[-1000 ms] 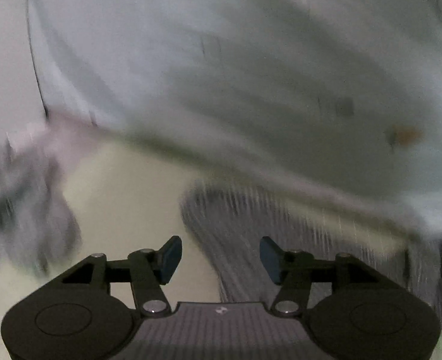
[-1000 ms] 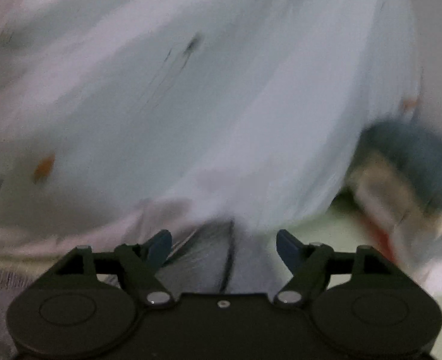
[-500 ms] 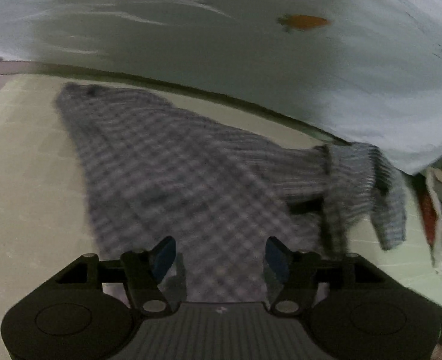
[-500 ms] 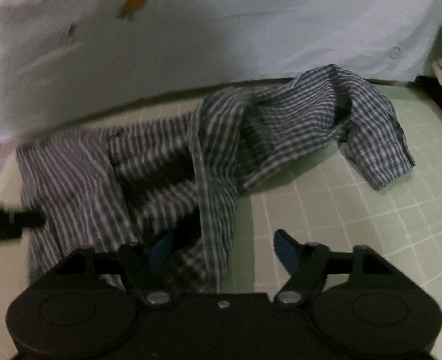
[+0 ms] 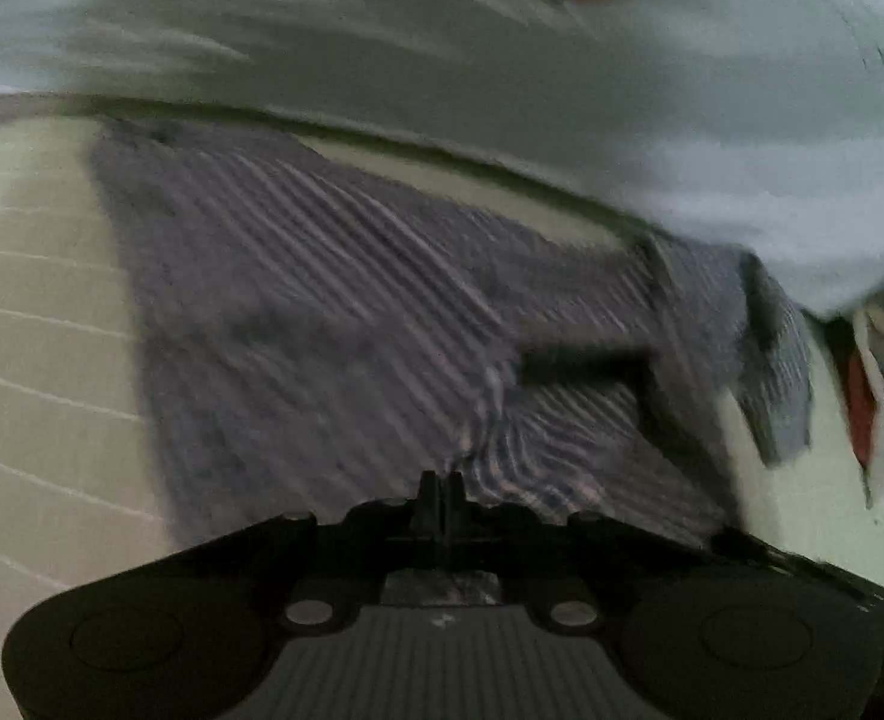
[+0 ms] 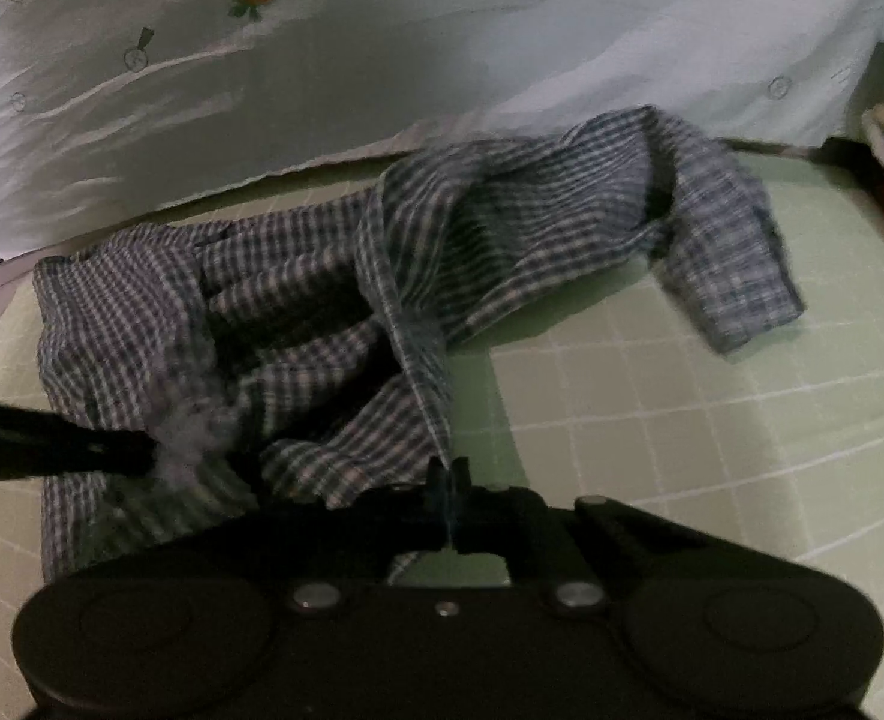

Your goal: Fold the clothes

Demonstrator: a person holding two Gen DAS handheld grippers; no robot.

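Both grippers, left (image 5: 440, 495) and right (image 6: 449, 483), are pinching the shirt (image 6: 418, 276), jaws clenched on its near hem; it is sagging soft and light, best held at edges.

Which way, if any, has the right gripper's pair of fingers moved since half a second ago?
Yes: the right gripper has closed, now pinching the checked shirt edge above the green mat.
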